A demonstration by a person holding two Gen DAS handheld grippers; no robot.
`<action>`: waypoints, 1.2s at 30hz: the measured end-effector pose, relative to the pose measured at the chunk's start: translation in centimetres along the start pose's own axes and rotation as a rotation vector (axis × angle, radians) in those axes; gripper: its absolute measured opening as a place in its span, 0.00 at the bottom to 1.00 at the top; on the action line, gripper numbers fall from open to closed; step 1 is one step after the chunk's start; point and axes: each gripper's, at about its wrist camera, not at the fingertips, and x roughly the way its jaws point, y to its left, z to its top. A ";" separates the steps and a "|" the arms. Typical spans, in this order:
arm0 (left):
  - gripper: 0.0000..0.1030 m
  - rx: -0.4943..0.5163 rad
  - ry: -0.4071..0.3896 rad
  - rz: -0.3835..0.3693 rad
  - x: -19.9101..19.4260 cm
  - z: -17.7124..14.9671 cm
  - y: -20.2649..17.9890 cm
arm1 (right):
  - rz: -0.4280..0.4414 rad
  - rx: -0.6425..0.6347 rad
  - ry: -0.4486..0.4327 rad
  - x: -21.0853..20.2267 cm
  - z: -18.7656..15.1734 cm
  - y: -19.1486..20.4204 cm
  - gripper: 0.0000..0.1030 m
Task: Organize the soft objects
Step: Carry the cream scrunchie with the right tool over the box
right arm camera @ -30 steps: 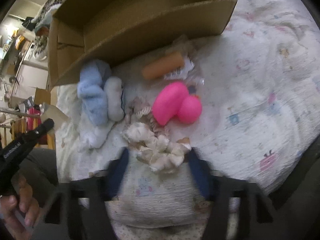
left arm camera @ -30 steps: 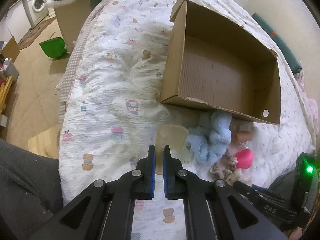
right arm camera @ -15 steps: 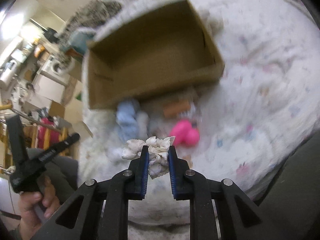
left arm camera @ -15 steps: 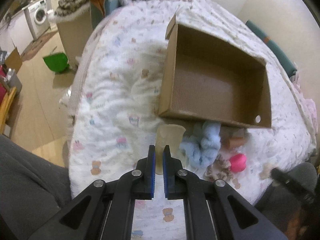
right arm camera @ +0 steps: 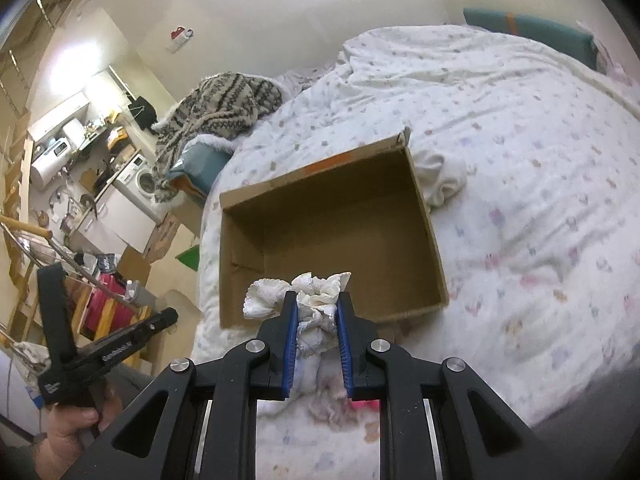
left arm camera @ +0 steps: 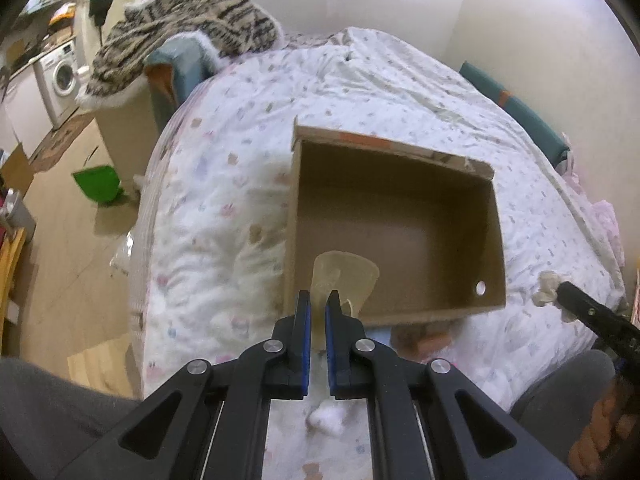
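An open cardboard box (left arm camera: 490, 240) lies on the bed, also in the right wrist view (right arm camera: 430, 240). My left gripper (left arm camera: 317, 300) is shut on a pale translucent soft pad (left arm camera: 348, 276), held above the box's near left corner. My right gripper (right arm camera: 317, 304) is shut on a cream frilly scrunchie (right arm camera: 304, 288), held above the box's near wall. The scrunchie and right gripper tip also show at the right edge of the left wrist view (left arm camera: 546, 290). A pink soft toy (right arm camera: 362, 406) and other soft items lie below the right gripper, mostly hidden.
A white patterned duvet (left arm camera: 224, 208) covers the bed. A white bundle (right arm camera: 440, 184) lies beside the box's far right corner. A striped knit blanket (left arm camera: 188, 36) sits on a chair beyond the bed. A green bin (left arm camera: 98, 184) stands on the wooden floor at left.
Both grippers have risen and moved toward the box. The right gripper closed on the scrunchie and lifted it off the bed. The left gripper keeps its pad.
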 end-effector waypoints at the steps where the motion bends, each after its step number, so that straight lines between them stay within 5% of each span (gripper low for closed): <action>1: 0.06 0.006 -0.001 -0.001 0.2 0.3 -0.3 | -0.002 -0.001 0.000 0.4 0.1 0.0 0.19; 36: 0.07 0.130 0.143 0.098 13.1 2.3 -4.3 | -0.094 0.004 0.165 12.9 1.4 -3.3 0.19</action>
